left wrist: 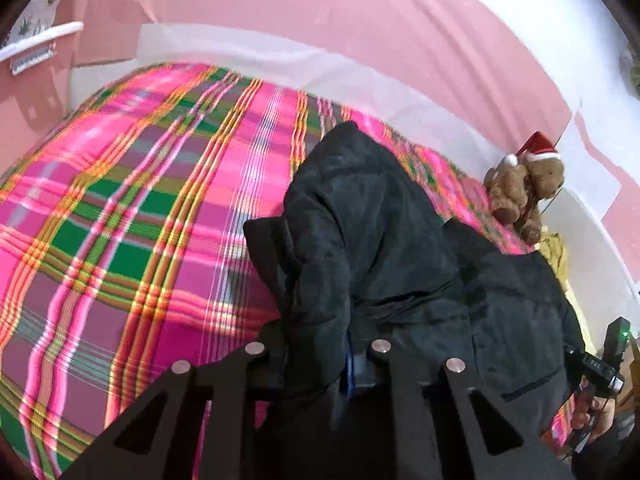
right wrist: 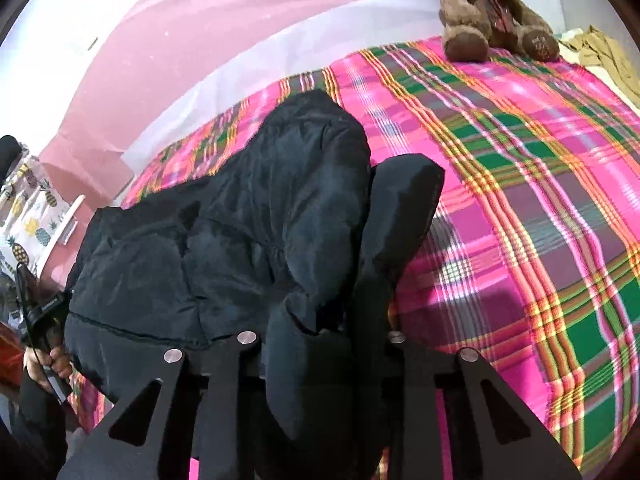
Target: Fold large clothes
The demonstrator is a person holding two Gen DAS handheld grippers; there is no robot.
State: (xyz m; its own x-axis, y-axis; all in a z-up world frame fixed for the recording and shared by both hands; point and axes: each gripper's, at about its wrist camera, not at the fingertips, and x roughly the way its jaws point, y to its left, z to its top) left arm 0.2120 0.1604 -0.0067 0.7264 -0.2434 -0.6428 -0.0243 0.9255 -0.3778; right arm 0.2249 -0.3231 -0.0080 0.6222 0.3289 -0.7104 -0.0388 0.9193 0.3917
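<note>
Both my wrist cameras look steeply down and close over the puffy black jacket (left wrist: 360,220) (right wrist: 248,216) on the pink plaid bed (left wrist: 120,220) (right wrist: 540,200), sharing the brown Santa-hatted teddy bear (left wrist: 528,192) (right wrist: 488,8).

A home bedroom, probably: a bed under a pink plaid blanket (left wrist: 132,216), a Santa-hatted teddy bear (left wrist: 528,188) at two o'clock, pink walls (left wrist: 304,0).

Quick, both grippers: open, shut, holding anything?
Left gripper: shut on the black jacket.
Right gripper: shut on the same jacket.
</note>
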